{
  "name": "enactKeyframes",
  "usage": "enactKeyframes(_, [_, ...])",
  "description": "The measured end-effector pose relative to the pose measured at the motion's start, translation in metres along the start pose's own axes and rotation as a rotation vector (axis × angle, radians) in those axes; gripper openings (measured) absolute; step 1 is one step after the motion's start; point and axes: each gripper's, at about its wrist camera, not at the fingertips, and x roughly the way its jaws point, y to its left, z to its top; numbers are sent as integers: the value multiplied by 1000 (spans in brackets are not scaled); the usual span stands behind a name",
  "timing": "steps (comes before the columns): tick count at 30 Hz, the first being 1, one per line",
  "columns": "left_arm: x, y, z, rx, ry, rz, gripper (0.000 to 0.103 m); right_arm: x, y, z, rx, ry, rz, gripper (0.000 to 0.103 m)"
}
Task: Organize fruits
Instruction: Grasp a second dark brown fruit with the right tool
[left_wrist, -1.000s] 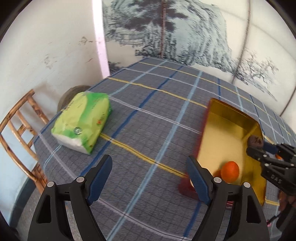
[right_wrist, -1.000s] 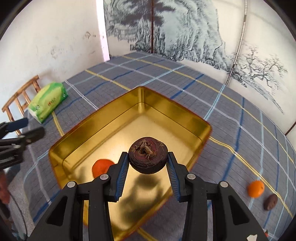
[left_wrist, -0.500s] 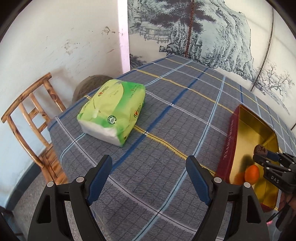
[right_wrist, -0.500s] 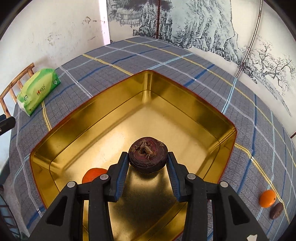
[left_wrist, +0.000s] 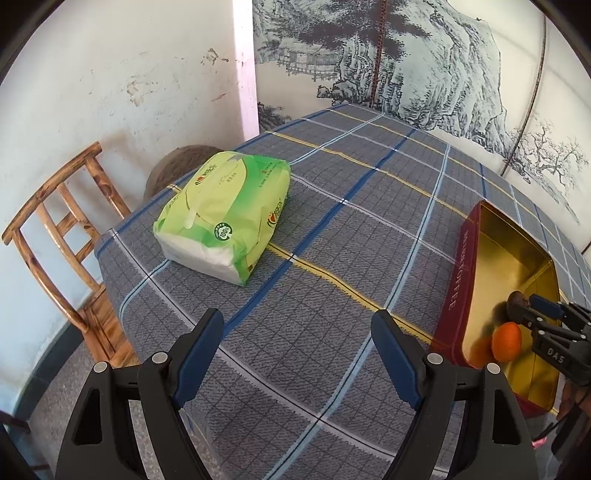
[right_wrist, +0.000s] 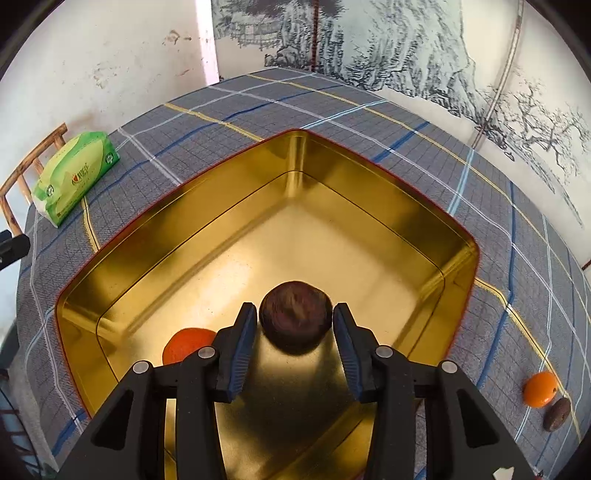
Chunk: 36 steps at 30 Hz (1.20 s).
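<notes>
Over the gold tin (right_wrist: 369, 206), the right gripper (right_wrist: 295, 325) fingers are opening around a dark fruit (right_wrist: 294, 317); one orange (right_wrist: 186, 343) lies inside, two fruits remain beside the tin on the bench (right_wrist: 258, 107). The left gripper (left_wrist: 295, 354) hangs wide open, empty.

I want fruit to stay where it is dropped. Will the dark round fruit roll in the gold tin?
Probably a little: the dark fruit looks rounded, and the tin floor is smooth metal. The raised walls should contain it, and the orange nearby might stop it.
</notes>
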Motion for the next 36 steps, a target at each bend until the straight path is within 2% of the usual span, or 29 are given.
enactKeyframes(3, [-2, -9, 0, 13, 7, -13, 82, -14, -5, -2, 15, -29, 3, 48])
enactKeyframes(9, [-22, -45, -4, 96, -20, -96, 82, -59, -19, -18, 59, -117, 16, 49])
enactKeyframes(13, [-38, -81, -10, 176, -36, -167, 82, -91, -36, -43, 103, -158, 5, 49])
enactKeyframes(17, [-53, -118, -18, 261, -46, -231, 83, -126, -71, -83, 162, -189, -60, 49])
enactKeyframes(22, [-73, -165, -35, 376, -54, -312, 83, -159, -124, -144, 252, -169, -205, 49])
enactKeyframes(27, [-88, -210, -55, 485, -49, -388, 83, -171, -169, -200, 347, -113, -278, 49])
enactKeyframes(33, [-92, -258, -84, 605, -13, -459, 83, -159, -188, -241, 407, -65, -266, 49])
enactKeyframes(36, [-91, -277, -94, 646, -6, -466, 83, -148, -189, -243, 424, -72, -243, 49])
